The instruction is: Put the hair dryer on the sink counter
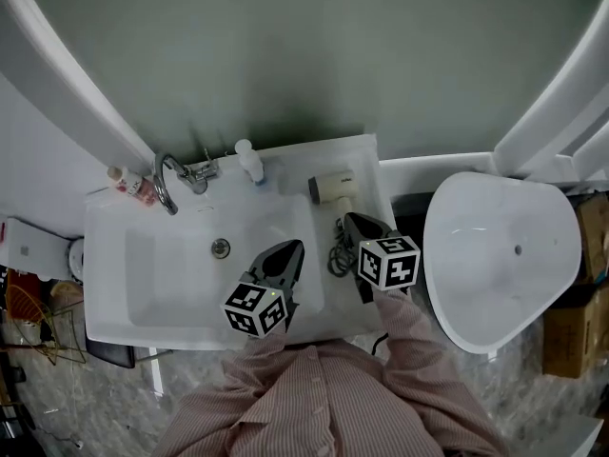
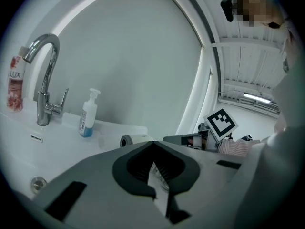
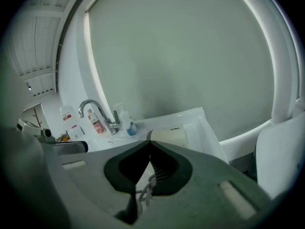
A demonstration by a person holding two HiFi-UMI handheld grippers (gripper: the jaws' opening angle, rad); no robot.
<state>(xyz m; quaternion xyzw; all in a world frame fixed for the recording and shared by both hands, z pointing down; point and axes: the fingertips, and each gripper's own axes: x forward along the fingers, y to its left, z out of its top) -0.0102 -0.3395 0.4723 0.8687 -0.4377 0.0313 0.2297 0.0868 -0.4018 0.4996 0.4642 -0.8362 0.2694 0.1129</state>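
Note:
The cream hair dryer (image 1: 333,187) lies on the white sink counter (image 1: 295,160), to the right of the basin, nozzle pointing left. Its dark cord (image 1: 340,251) is coiled on the counter in front of it. My right gripper (image 1: 350,219) hovers just above the cord, behind the dryer, jaws shut with nothing clamped; in the right gripper view (image 3: 149,143) the dryer (image 3: 169,136) lies just beyond the tips and the cord (image 3: 145,187) shows below them. My left gripper (image 1: 293,248) is over the basin's right edge, shut and empty (image 2: 153,143). From the left gripper view the dryer (image 2: 131,140) shows ahead.
A chrome faucet (image 1: 171,181), a small pump bottle (image 1: 249,160) and a pink-labelled bottle (image 1: 133,187) stand along the counter's back. A large white bowl-shaped fixture (image 1: 500,255) sits to the right, cardboard boxes (image 1: 580,322) beyond it. A wire basket (image 1: 38,322) is at the left.

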